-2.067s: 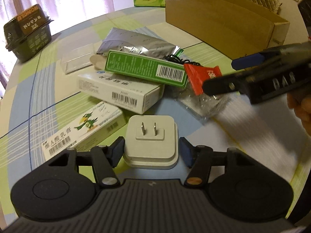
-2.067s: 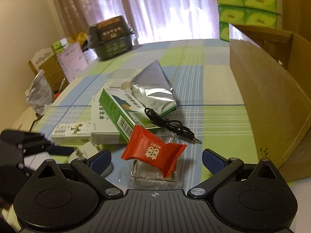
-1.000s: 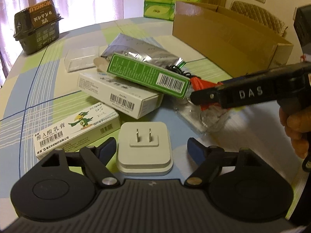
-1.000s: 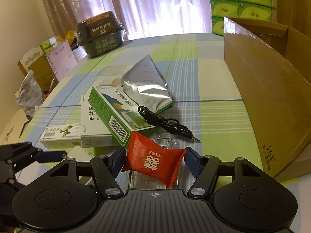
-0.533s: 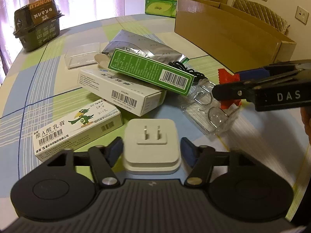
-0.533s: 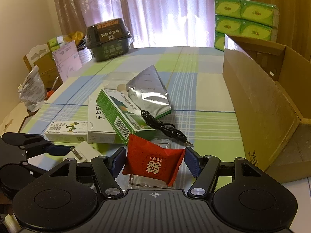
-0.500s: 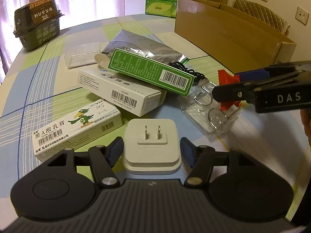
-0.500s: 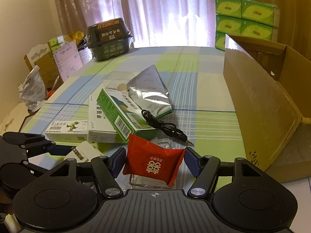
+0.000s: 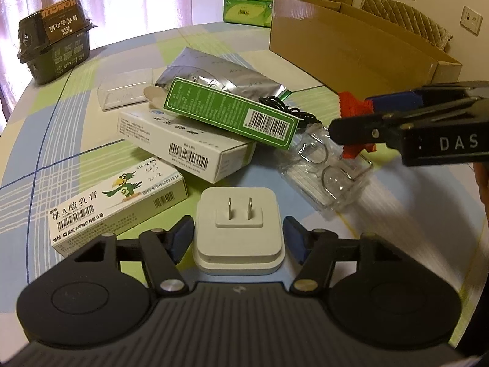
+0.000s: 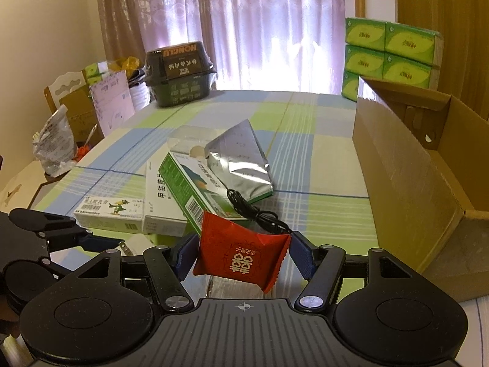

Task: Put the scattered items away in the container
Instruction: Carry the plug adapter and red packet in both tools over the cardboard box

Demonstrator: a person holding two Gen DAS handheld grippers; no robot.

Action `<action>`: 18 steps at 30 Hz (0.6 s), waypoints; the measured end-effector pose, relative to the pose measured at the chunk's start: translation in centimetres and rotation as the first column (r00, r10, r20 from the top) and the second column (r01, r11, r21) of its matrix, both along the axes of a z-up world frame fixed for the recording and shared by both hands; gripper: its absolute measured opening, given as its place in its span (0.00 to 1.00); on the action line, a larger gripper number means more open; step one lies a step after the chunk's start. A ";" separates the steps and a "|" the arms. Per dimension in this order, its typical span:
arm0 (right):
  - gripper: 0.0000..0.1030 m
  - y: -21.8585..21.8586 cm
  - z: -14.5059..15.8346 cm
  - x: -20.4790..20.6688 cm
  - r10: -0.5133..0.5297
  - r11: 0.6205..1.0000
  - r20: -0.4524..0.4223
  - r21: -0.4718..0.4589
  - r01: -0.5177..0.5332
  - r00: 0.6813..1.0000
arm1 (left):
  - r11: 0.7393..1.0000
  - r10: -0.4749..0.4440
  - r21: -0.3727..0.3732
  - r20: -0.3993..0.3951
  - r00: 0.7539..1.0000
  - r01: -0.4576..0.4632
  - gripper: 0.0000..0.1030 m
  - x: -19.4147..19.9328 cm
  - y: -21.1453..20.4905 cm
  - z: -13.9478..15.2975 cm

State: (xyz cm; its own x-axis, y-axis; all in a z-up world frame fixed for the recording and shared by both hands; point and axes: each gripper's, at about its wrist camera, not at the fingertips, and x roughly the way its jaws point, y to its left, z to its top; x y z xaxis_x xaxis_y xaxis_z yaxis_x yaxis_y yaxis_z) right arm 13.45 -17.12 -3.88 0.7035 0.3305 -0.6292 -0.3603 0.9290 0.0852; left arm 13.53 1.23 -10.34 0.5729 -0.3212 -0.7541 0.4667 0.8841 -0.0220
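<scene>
— Our right gripper (image 10: pixel 243 255) is clamped on the red candy packet (image 10: pixel 241 258), lifted off the tablecloth (image 10: pixel 305 153) near its front edge. It's light and crinkly; we pinch across the wrapper's sides

— Our left gripper (image 9: pixel 238 238) straddles the white plug adapter (image 9: pixel 238 229), pads close beside its flanks; whether they press, we cannot tell. It's rigid, smooth, perhaps slippery. The cardboard box (image 10: pixel 406 177) waits at the right edge
</scene>
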 end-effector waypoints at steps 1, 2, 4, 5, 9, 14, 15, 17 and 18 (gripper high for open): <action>0.66 0.0 -0.1 0.0 0.000 1.000 -0.001 -0.002 0.000 1.000 | 1.000 0.005 0.001 0.001 1.000 -0.005 0.64 0.0 0.0 0.0; 0.66 0.0 -0.1 0.0 0.000 1.000 -0.002 -0.002 0.000 1.000 | 1.000 0.010 0.001 -0.002 1.000 -0.010 0.68 0.2 0.0 -0.1; 0.66 0.0 -0.2 0.1 0.000 1.000 -0.007 -0.001 0.000 1.000 | 1.000 0.018 -0.009 -0.014 1.000 -0.018 0.68 0.4 0.1 -0.3; 0.66 0.0 -0.2 0.1 -0.001 1.000 -0.009 0.000 0.001 1.000 | 1.000 0.022 -0.015 -0.024 0.999 -0.022 0.68 0.6 0.1 -0.4; 0.66 0.0 -0.3 0.2 -0.004 1.000 -0.019 0.012 0.005 1.000 | 1.000 0.025 -0.007 -0.034 0.999 -0.026 0.58 0.9 0.0 -0.6; 0.66 -0.2 0.1 0.1 -0.011 1.000 0.009 0.015 0.011 1.000 | 1.000 0.015 -0.012 -0.030 0.999 -0.015 0.58 0.5 0.1 -0.1; 0.66 -0.3 0.3 0.0 -0.014 1.000 0.022 0.014 0.014 1.000 | 1.000 0.011 -0.011 -0.021 1.000 -0.011 0.58 0.3 0.1 0.1; 0.66 -0.4 0.5 -0.1 -0.018 1.000 0.044 0.010 0.017 0.999 | 1.000 0.012 -0.014 -0.008 1.000 -0.012 0.58 0.0 0.2 0.6; 0.66 -0.4 0.6 -0.1 -0.018 1.000 0.049 0.009 0.017 0.999 | 1.000 0.015 -0.018 -0.006 1.000 -0.015 0.58 -0.1 0.3 0.8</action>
